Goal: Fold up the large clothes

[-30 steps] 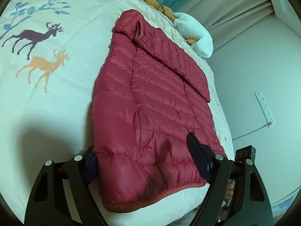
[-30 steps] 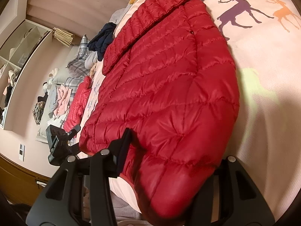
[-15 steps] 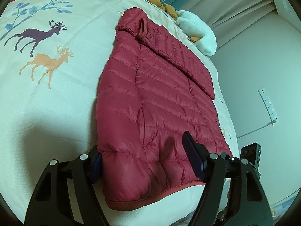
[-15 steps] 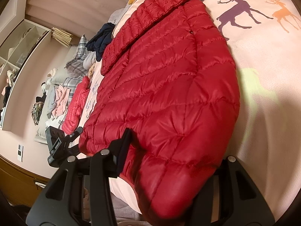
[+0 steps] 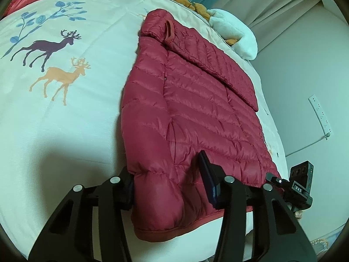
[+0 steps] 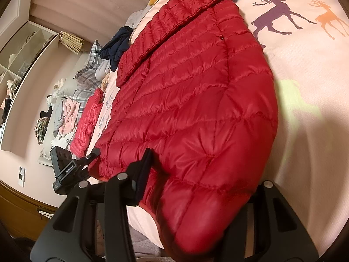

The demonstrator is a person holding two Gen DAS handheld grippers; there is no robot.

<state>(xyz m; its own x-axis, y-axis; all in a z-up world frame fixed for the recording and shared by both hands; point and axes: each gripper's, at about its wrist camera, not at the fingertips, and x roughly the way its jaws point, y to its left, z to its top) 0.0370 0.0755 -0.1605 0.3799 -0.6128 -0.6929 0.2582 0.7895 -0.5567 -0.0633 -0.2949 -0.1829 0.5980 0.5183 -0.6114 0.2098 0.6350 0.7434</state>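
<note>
The red puffer jacket (image 5: pixel 196 118) lies flat on the deer-print bedspread (image 5: pixel 54 109); the left gripper (image 5: pixel 169 185), jaws just closing, pinches its hem corner, and the right gripper (image 6: pixel 200 187) clamps the opposite hem corner

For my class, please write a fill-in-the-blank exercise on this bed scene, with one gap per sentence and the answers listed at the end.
1. The puffer jacket lying on the bedspread is ____ in colour.
2. Beside the purple deer is printed an ____ one.
3. Both the left gripper and right gripper are at the jacket's ____ edge.

Answers: red; orange; bottom
</note>
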